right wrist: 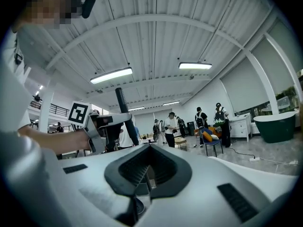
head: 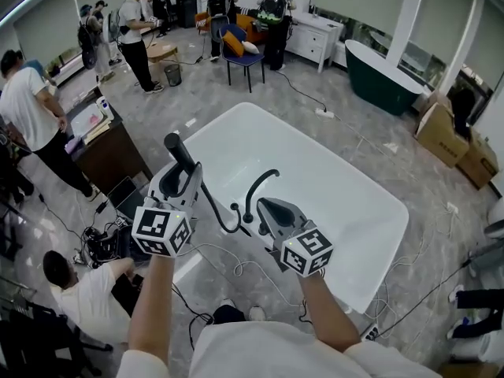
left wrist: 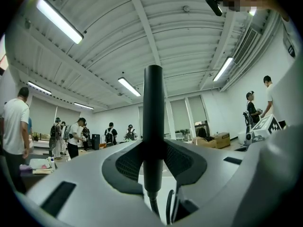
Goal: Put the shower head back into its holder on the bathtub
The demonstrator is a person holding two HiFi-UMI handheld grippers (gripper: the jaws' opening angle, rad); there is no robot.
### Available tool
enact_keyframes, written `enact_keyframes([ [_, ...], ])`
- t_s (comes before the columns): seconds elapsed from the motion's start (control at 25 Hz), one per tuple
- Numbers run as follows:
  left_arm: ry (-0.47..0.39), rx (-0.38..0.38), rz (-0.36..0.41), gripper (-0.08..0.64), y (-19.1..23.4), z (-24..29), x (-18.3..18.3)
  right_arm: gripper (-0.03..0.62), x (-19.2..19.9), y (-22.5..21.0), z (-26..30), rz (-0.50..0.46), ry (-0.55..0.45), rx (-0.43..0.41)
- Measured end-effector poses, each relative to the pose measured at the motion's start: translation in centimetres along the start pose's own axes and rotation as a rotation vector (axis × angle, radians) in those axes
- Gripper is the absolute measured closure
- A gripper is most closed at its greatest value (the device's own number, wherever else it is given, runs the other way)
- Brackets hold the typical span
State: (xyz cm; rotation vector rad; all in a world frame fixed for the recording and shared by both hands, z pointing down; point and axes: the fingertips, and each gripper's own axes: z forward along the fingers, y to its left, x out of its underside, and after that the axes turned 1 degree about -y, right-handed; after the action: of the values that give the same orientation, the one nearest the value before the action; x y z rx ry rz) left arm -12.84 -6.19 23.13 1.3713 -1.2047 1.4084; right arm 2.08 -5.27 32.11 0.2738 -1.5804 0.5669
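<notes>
Shower head (head: 177, 150) clamped in left gripper (head: 187, 176), above white bathtub (head: 339, 172).
Long axis runs near upright: in the head view the black stick-shaped head leans toward 11 o'clock with its free end up, and in the left gripper view it stands on the 12-to-6 line. Left claw is moderately wide, its 2 pads pressed on the lower part of the head. Hose (head: 256, 189) leaves the bottom end and loops toward 3 o'clock. Right gripper (head: 264, 209) sits at 3 o'clock of the left one, claw narrowly apart, nothing seen between its pads. The hose passes just beside its tips; contact not determinable.
</notes>
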Motion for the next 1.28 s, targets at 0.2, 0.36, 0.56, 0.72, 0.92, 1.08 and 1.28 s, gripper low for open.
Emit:
enact_keyframes([
  [0.2, -0.004, 0.029, -0.004, 0.423, 0.7, 2.7, 0.1, 0.578, -3.1, -1.5, 2.3, -0.017, -0.044, 0.003],
  [0.36, -0.018, 0.063, -0.019, 0.423, 2.5, 5.7, 0.0, 0.578, -5.3, -3.1, 4.8, -0.048, -0.073, 0.033],
  [0.56, -0.037, 0.112, -0.015, 0.422, 5.5, 9.6, -1.2, 0.578, -7.3, -4.6, 8.9, -0.072, -0.087, 0.06],
  [0.72, -0.053, 0.159, 0.002, 0.423, 7.5, 12.7, -2.5, 0.578, -8.4, -5.9, 11.7, -0.084, -0.102, 0.097],
  [0.92, -0.063, 0.225, 0.009, 0.422, 9.2, 15.7, -3.4, 0.578, -8.8, -7.1, 14.1, -0.076, -0.111, 0.148],
  [1.08, -0.066, 0.267, 0.004, 0.422, 10.0, 18.0, -3.5, 0.578, -9.0, -8.1, 15.7, -0.081, -0.105, 0.176],
  [1.28, -0.034, 0.326, -0.034, 0.423, 11.2, 19.7, -0.3, 0.578, -7.3, -9.0, 17.8, -0.076, -0.077, 0.227],
])
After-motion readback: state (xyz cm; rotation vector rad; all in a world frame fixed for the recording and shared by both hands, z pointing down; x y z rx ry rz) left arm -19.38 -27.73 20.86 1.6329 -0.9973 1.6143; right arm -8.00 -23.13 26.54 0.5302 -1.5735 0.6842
